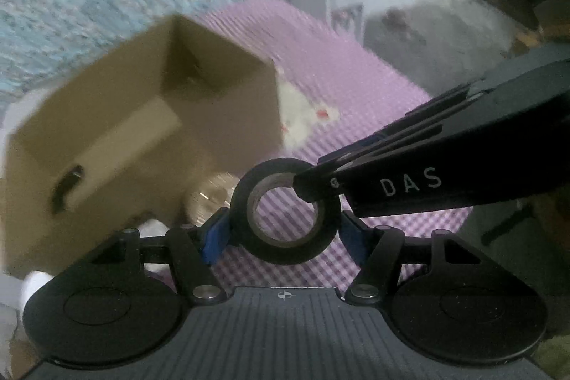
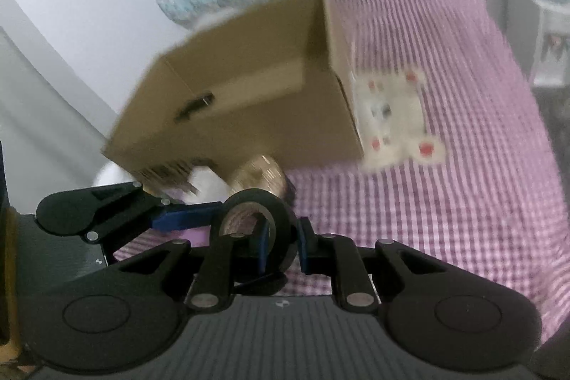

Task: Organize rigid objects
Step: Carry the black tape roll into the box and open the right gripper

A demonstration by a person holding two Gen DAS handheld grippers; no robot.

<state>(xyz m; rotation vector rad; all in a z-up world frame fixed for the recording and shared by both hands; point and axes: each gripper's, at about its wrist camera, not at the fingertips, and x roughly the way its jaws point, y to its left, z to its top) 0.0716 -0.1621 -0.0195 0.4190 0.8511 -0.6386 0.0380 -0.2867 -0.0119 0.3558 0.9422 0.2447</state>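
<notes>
A black tape roll (image 1: 285, 212) is held in the air above the pink checked cloth. My left gripper (image 1: 285, 227) is shut on it, blue pads on both outer sides. My right gripper (image 1: 315, 186) reaches in from the right and pinches the roll's upper right rim. In the right wrist view the roll (image 2: 281, 219) sits edge-on between my right gripper's (image 2: 281, 237) fingers, one inside the hole, one outside. My left gripper (image 2: 199, 218) holds it from the left. An open cardboard box (image 1: 142, 130) stands behind; it also shows in the right wrist view (image 2: 256, 102).
A shiny gold round object (image 2: 262, 175) lies by the box's near corner; it also shows in the left wrist view (image 1: 210, 198). A white card with red marks (image 2: 395, 116) lies right of the box. The cloth-covered table (image 2: 463, 184) stretches right. White objects (image 1: 35, 284) lie at left.
</notes>
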